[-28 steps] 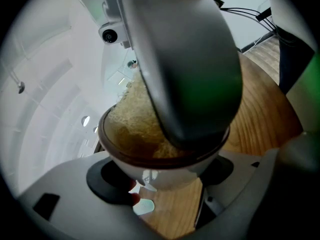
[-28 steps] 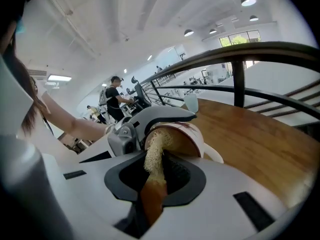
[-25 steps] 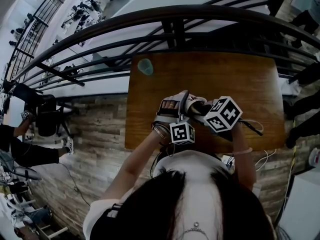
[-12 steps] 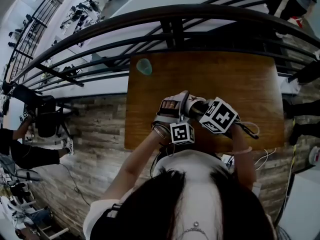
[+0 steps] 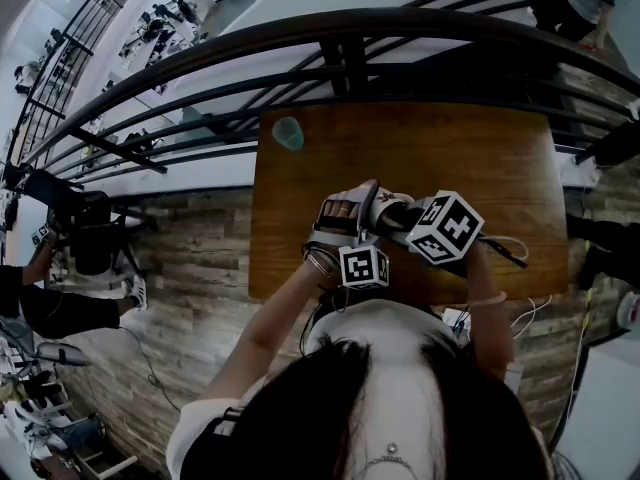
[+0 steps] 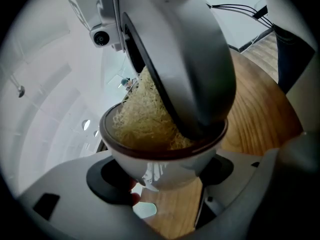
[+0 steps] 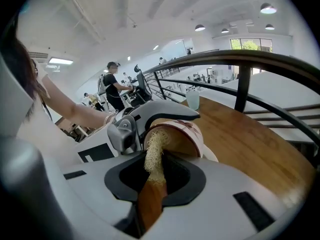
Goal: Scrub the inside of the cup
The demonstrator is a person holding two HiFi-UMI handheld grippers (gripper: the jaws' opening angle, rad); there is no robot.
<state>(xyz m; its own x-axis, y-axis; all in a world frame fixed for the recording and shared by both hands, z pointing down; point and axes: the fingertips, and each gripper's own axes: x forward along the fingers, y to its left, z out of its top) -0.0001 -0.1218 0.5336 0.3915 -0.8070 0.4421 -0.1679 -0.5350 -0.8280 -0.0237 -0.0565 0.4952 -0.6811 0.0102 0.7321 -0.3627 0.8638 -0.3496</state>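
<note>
A white cup (image 6: 165, 165) with a brown rim sits between the jaws of my left gripper (image 6: 162, 178), which is shut on its sides. In the right gripper view the cup (image 7: 187, 134) lies tilted, its mouth facing the camera. My right gripper (image 7: 155, 176) is shut on a brush's wooden handle (image 7: 149, 204). The brush's straw-coloured loofah head (image 7: 156, 154) reaches into the cup. In the left gripper view the loofah head (image 6: 142, 116) fills much of the cup's inside. In the head view both grippers, left (image 5: 345, 223) and right (image 5: 405, 218), meet over the table's front edge.
The wooden table (image 5: 470, 158) has a pale green glass (image 5: 290, 133) at its far left corner. A black metal railing (image 5: 350, 53) runs just beyond the table. A thin cable (image 5: 505, 253) trails by my right hand. People stand in the hall behind.
The right gripper shifted a little to the left and then came back. The left gripper and the cup have stayed in place.
</note>
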